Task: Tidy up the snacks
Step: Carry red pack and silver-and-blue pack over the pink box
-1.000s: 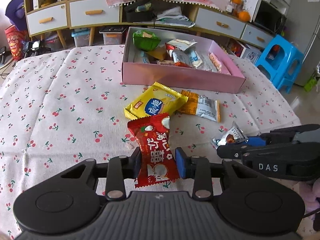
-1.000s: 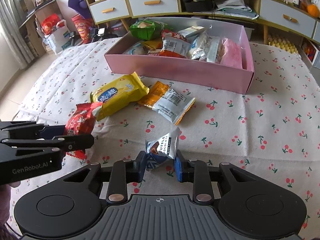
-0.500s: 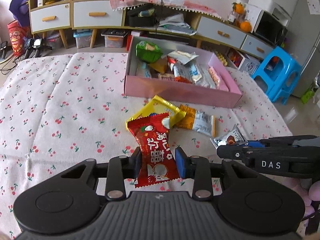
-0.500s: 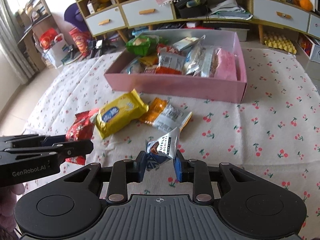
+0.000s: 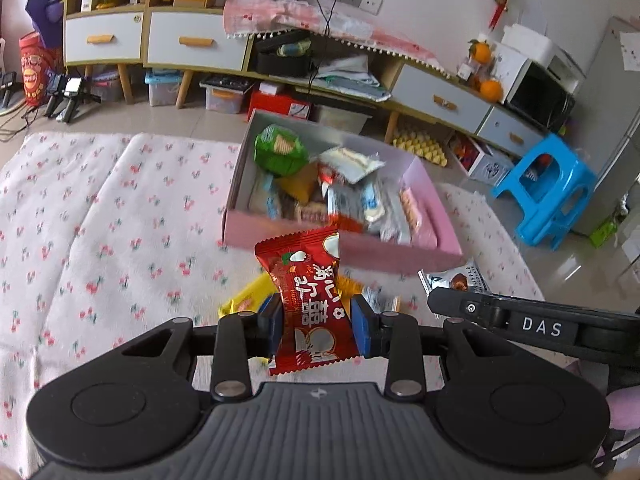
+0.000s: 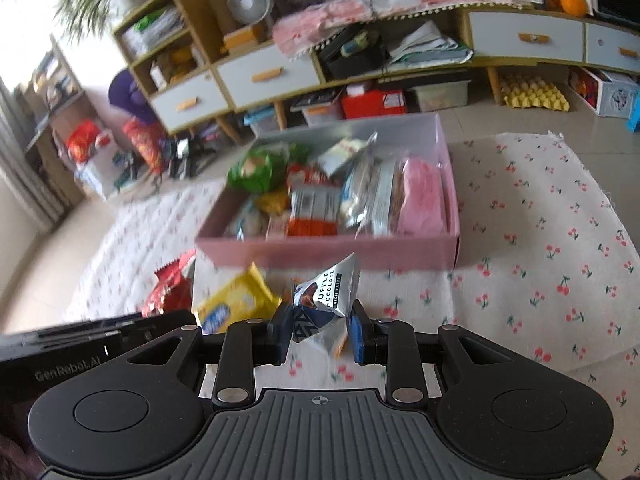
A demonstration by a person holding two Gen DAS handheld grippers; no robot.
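My left gripper (image 5: 316, 330) is shut on a red snack packet (image 5: 310, 292) and holds it up in the air, short of the pink box (image 5: 400, 254). My right gripper (image 6: 320, 334) is shut on a silver truffle chocolate packet (image 6: 330, 290), also lifted. The pink box (image 6: 320, 250) lies ahead on the cherry-print cloth and holds several snack packets. A yellow packet (image 6: 236, 300) lies on the cloth below the grippers; an orange packet (image 5: 348, 284) shows partly behind the red one. The right gripper with its packet (image 5: 456, 278) shows at the right of the left wrist view.
The cherry-print cloth (image 5: 100, 220) covers the surface, and its far edge drops to the floor. Beyond it stand a low cabinet with drawers (image 5: 192, 46), storage bins and a blue stool (image 5: 548, 196). The left gripper's body (image 6: 80, 344) sits at the lower left of the right wrist view.
Both grippers have risen with their packets and tilted toward the pink box. The yellow and orange packets stay on the cloth and now sit lower in view.
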